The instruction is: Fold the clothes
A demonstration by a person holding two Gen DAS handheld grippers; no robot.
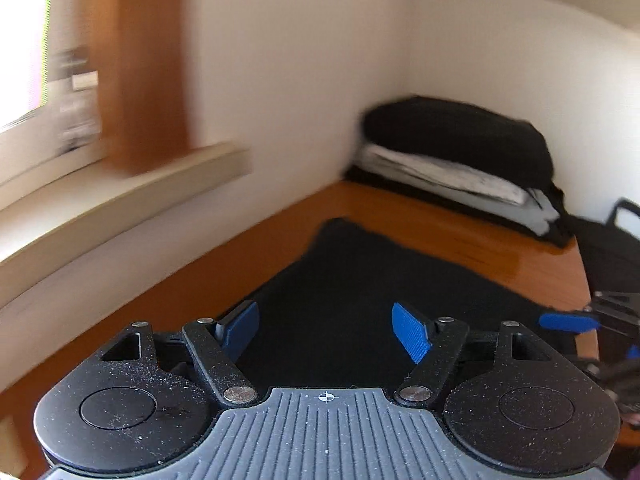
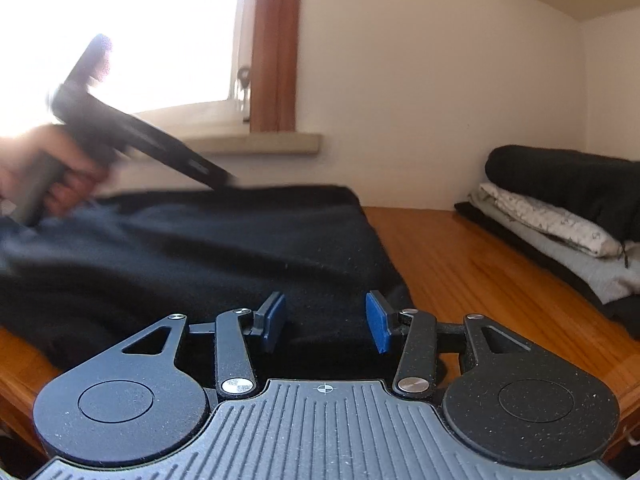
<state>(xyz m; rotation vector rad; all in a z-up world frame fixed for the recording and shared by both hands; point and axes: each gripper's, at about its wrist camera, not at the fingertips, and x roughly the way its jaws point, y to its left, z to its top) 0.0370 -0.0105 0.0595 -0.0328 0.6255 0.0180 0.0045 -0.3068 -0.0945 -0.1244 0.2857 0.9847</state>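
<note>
A black garment (image 1: 360, 280) lies flat on the wooden table (image 1: 440, 220). My left gripper (image 1: 326, 330) hovers over its near part, open, with only cloth showing behind its blue pads (image 1: 412, 332). In the right wrist view the same garment (image 2: 200, 248) covers the left of the table (image 2: 460, 264). My right gripper (image 2: 326, 322) sits low at the garment's near right edge, its pads apart and pressing on nothing. A hand (image 2: 36, 176) holds the blurred left tool above the garment's far left. A blue pad of the right gripper (image 1: 568, 322) shows at the table's right edge.
A stack of folded clothes (image 1: 460, 152), black on top of pale ones, sits in the far corner against the wall (image 2: 560, 208). A window sill (image 1: 120, 200) runs along the left wall. A dark bag (image 1: 612, 248) stands beyond the table's right edge.
</note>
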